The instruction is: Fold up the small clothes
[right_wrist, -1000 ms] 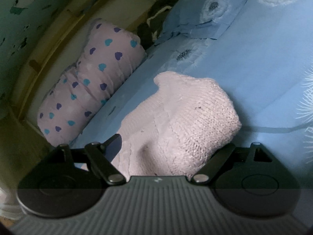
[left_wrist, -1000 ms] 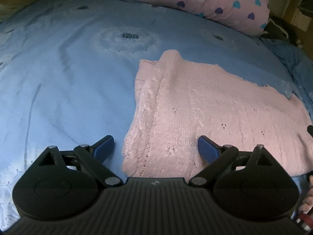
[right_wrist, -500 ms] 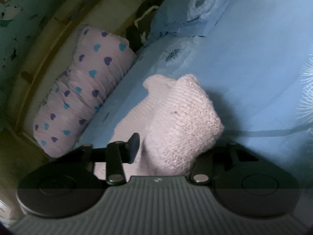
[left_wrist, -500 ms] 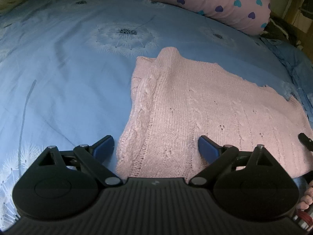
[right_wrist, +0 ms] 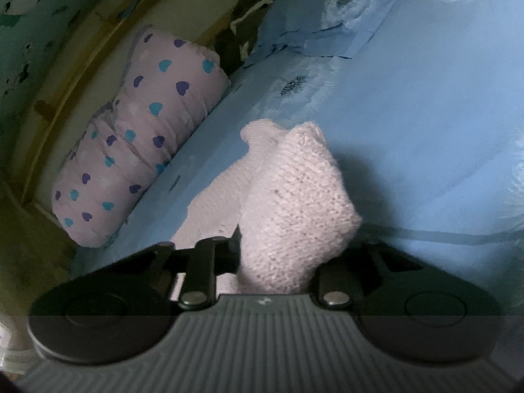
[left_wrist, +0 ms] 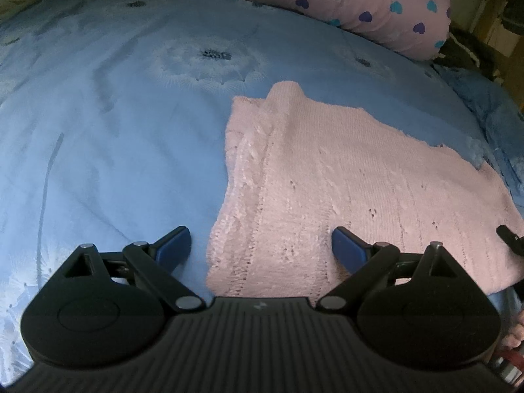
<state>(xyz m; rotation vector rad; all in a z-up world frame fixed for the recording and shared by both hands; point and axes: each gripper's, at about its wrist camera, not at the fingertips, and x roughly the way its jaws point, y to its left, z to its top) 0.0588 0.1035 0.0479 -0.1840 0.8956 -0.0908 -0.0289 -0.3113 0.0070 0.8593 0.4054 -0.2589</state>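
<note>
Left wrist: my left gripper (left_wrist: 261,245) hangs spread wide over the near edge of the one pink knit sweater (left_wrist: 344,196) flat on the blue bedsheet (left_wrist: 114,131), one heart-print pillow (left_wrist: 344,3) beyond; right wrist: my right gripper (right_wrist: 278,255) pinches a bunched sweater end, fold underway, next I judge carry it across.

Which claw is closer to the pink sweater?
Right. The right claw is shut on a bunched bit of the pink sweater, touching it. The left claw is open at its near edge, not gripping it.
</note>
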